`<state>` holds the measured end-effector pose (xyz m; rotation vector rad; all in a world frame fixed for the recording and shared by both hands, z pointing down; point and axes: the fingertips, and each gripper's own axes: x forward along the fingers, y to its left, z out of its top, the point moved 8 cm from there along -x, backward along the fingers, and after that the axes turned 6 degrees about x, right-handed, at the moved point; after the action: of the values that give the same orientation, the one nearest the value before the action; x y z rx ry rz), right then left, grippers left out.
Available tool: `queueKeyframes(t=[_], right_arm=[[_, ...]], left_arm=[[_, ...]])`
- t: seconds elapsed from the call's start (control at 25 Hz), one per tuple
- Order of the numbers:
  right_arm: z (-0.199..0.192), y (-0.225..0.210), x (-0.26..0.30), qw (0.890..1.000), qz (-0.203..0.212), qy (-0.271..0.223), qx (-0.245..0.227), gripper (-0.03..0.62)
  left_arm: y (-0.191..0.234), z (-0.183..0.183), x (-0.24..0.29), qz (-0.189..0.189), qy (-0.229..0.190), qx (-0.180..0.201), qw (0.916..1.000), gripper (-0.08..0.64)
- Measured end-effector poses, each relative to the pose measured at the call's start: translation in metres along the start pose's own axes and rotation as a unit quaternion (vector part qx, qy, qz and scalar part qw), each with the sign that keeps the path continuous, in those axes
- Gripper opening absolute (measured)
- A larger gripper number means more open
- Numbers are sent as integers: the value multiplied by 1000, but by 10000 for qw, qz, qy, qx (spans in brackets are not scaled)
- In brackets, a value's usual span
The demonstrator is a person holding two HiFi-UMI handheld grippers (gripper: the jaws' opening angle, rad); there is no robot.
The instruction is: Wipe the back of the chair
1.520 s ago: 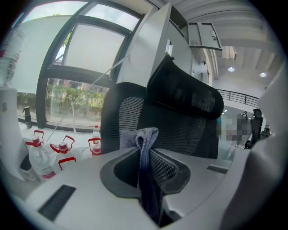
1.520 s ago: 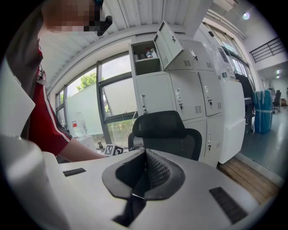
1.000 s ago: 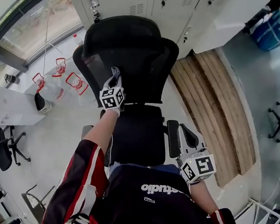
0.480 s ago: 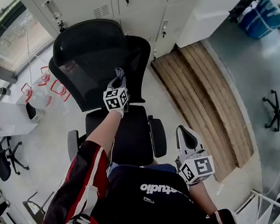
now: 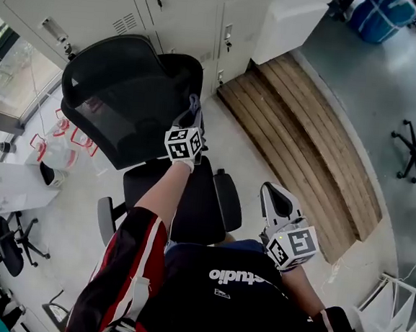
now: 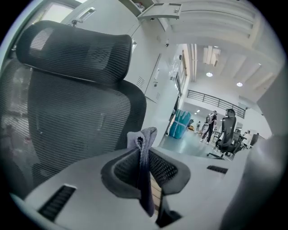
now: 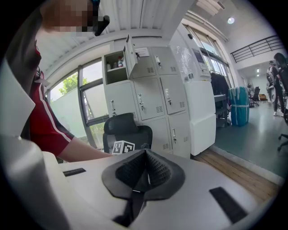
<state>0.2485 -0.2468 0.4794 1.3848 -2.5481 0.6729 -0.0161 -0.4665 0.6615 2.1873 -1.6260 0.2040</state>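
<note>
A black mesh office chair stands before me, its backrest (image 5: 122,114) turned to the left and its seat (image 5: 176,202) below. My left gripper (image 5: 193,111) is shut on a grey cloth (image 5: 192,117) held at the backrest's right edge. In the left gripper view the cloth (image 6: 144,148) sticks up between the closed jaws, with the backrest (image 6: 67,117) and headrest (image 6: 76,49) close on the left. My right gripper (image 5: 277,201) hangs shut and empty to the right of the chair's armrest (image 5: 228,199), apart from it. The right gripper view shows the chair (image 7: 126,129) farther off.
Grey lockers (image 5: 178,7) stand right behind the chair. A wooden plank platform (image 5: 305,127) lies to the right. Water bottles with red handles (image 5: 57,148) and a white box (image 5: 11,184) sit at the left. Other office chairs (image 5: 412,150) stand at the right edge.
The chair's back has swung left in the view. My left gripper with the cloth has slid from the middle of the backrest to its right edge. The right gripper now stands off the armrest.
</note>
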Motion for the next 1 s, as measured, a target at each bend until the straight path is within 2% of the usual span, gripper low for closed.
queueKeyframes(t=[0.16, 0.4, 0.56, 0.72, 0.88, 1.0], right_arm=[[4, 8, 1, 9998, 168, -105, -13, 14], [10, 50, 20, 9982, 584, -116, -68, 14], [7, 94, 37, 9954, 936, -97, -181, 14], [0, 146, 58, 9911, 1288, -78, -337, 14], [-12, 195, 74, 9895, 1396, 59, -364, 14], [-21, 224, 86, 9890, 1417, 126, -410, 14]], left_arm=[[-7, 4, -19, -103, -11, 93, 9999, 60], [35, 11, -82, 205, -94, 103, 9997, 60], [93, 4, -146, 665, -130, 39, 9977, 60], [164, -8, -214, 1234, -89, -143, 9922, 60], [226, -23, -272, 1721, -78, -332, 9845, 60], [265, -36, -301, 1939, -14, -421, 9801, 60]])
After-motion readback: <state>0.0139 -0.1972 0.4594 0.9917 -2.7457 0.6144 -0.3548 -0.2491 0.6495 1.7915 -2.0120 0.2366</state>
